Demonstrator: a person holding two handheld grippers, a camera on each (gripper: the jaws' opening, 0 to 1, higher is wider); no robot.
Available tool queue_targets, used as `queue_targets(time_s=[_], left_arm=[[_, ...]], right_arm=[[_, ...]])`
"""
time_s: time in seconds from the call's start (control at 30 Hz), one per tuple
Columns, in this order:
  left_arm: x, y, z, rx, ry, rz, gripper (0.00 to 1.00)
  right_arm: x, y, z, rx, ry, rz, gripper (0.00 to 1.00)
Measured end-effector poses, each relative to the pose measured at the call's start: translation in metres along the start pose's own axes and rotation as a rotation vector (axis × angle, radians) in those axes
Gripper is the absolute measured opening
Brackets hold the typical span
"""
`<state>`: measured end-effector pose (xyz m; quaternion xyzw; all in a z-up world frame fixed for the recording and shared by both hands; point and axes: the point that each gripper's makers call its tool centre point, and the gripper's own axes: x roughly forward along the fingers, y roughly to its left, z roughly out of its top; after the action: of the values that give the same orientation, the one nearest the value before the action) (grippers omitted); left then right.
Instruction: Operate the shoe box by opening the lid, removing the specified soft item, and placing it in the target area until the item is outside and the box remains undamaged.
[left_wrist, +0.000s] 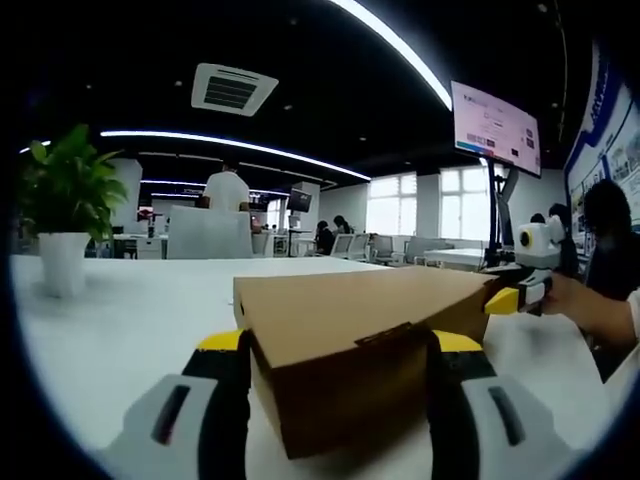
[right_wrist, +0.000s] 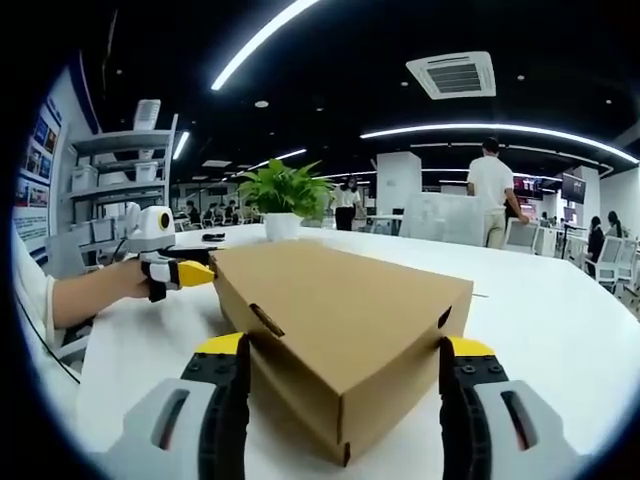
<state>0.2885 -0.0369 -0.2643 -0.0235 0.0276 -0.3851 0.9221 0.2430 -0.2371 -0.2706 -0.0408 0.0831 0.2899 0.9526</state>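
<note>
Closed brown cardboard shoe box (left_wrist: 365, 345) sits on white table (left_wrist: 110, 320), lid still down. Left gripper (left_wrist: 340, 350) is spread wide, one box end between its yellow-tipped jaws, which flank the box w/ no clear squeeze. Right gripper (right_wrist: 345, 355) also wide open, straddling the opposite end. Potted green plant (right_wrist: 283, 200) in white pot stands further back on table, well apart from box.

Shoe box (left_wrist: 360, 345) on table (left_wrist: 130, 320), lid shut, between left gripper (left_wrist: 340, 385) jaws at 6 o'clock. Right gripper (left_wrist: 520, 290) at box's 3 o'clock end. Potted plant (left_wrist: 65, 215) at 9 o'clock, behind box.
</note>
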Motion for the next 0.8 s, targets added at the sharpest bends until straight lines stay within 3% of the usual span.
queue_targets(time_s=[0.8], left_arm=[[-0.023, -0.012, -0.002, -0.013, -0.008, 0.041, 0.73]], right_arm=[[-0.01, 0.013, -0.002, -0.002, -0.022, 0.021, 0.78]])
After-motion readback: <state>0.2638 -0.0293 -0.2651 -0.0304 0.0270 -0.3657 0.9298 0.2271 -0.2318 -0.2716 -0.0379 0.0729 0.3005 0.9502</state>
